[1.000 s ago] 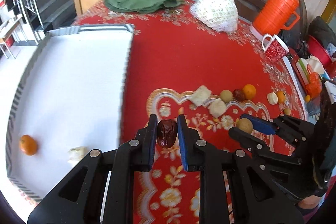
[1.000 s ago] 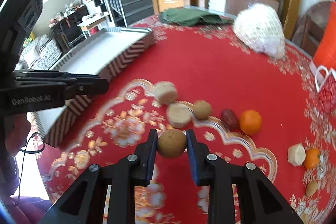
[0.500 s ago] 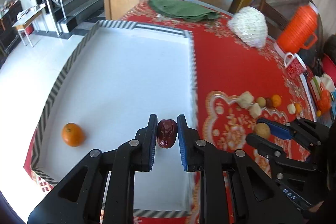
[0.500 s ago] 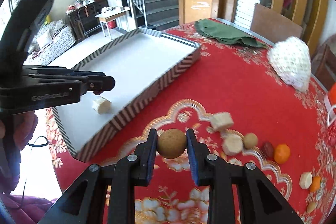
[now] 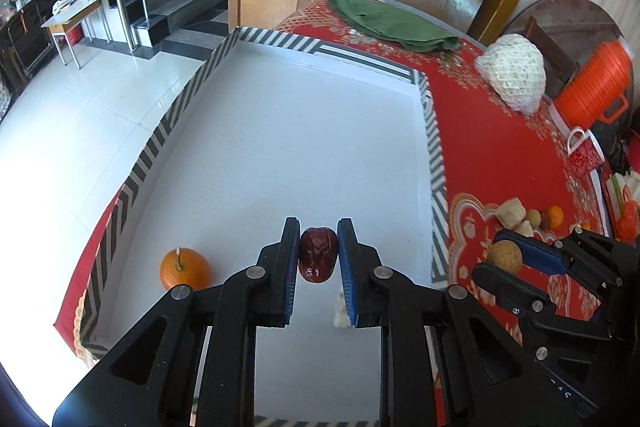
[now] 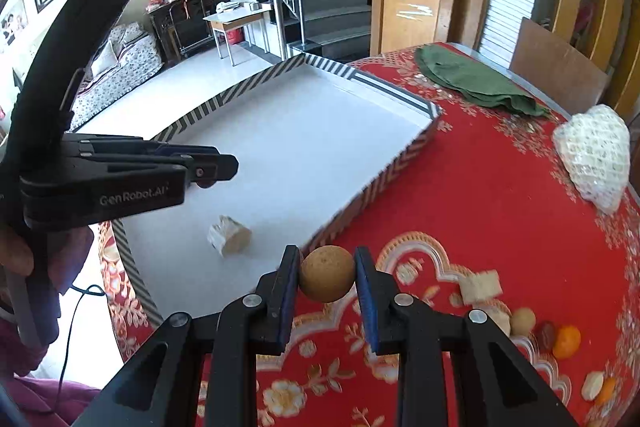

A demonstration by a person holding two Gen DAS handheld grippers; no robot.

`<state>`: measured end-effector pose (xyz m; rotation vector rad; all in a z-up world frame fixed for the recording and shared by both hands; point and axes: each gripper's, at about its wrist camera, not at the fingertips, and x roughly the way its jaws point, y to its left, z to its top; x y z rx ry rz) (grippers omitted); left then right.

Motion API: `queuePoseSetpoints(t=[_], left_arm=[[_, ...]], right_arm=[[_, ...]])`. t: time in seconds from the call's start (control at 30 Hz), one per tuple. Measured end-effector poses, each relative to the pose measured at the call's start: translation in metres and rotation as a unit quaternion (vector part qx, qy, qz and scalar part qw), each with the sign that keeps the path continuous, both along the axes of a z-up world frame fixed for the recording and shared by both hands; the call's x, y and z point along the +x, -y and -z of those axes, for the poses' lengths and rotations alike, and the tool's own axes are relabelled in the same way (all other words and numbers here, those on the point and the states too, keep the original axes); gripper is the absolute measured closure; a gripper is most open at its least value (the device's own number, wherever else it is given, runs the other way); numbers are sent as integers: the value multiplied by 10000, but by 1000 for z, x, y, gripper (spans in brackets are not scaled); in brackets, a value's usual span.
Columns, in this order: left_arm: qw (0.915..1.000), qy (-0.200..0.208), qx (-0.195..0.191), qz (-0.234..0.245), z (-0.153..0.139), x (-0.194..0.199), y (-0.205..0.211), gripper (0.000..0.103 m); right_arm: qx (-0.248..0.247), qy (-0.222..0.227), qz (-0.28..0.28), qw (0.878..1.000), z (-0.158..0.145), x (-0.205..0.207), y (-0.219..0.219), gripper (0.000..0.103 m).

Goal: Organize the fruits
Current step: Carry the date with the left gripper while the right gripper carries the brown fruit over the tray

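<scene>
My left gripper [image 5: 319, 255] is shut on a dark red date [image 5: 318, 254] and holds it above the near part of the white tray [image 5: 304, 131], which has a striped rim. An orange [image 5: 185, 268] lies in the tray at the near left, and a pale fruit chunk [image 6: 229, 235] lies near it. My right gripper [image 6: 327, 279] is shut on a round tan fruit [image 6: 327, 279], above the red tablecloth just outside the tray's right wall [image 6: 360, 193]. It also shows in the left wrist view [image 5: 505, 257]. More loose fruits [image 6: 520, 319] lie in a row on the cloth.
A green cloth [image 5: 390, 23], a white mesh bundle [image 5: 514, 71], an orange thermos jug [image 5: 592, 83] and a red mug [image 5: 584, 157] stand on the table's far and right side. The tray overhangs the table's left edge above the tiled floor.
Both grippers have moved left with their fruits. The left one has gone from above the cloth to above the tray; the right one has come up to the tray's right wall.
</scene>
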<state>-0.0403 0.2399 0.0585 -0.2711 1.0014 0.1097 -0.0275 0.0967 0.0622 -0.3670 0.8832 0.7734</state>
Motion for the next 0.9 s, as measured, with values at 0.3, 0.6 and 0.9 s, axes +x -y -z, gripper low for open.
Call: queuePoseSetpoints(t=[0.3, 0.6, 0.9], left_arm=[[9997, -187, -50, -158, 15, 13, -16, 85], [9989, -349, -20, -309, 27, 26, -29, 85], [9980, -419, 53, -474, 34, 29, -34, 85]], right_arm=[[-10, -133, -293, 9995, 4, 18, -35, 76], [-167, -303, -444, 9984, 21, 37, -61, 76], [-321, -529, -512, 9968, 40, 48, -78, 76]])
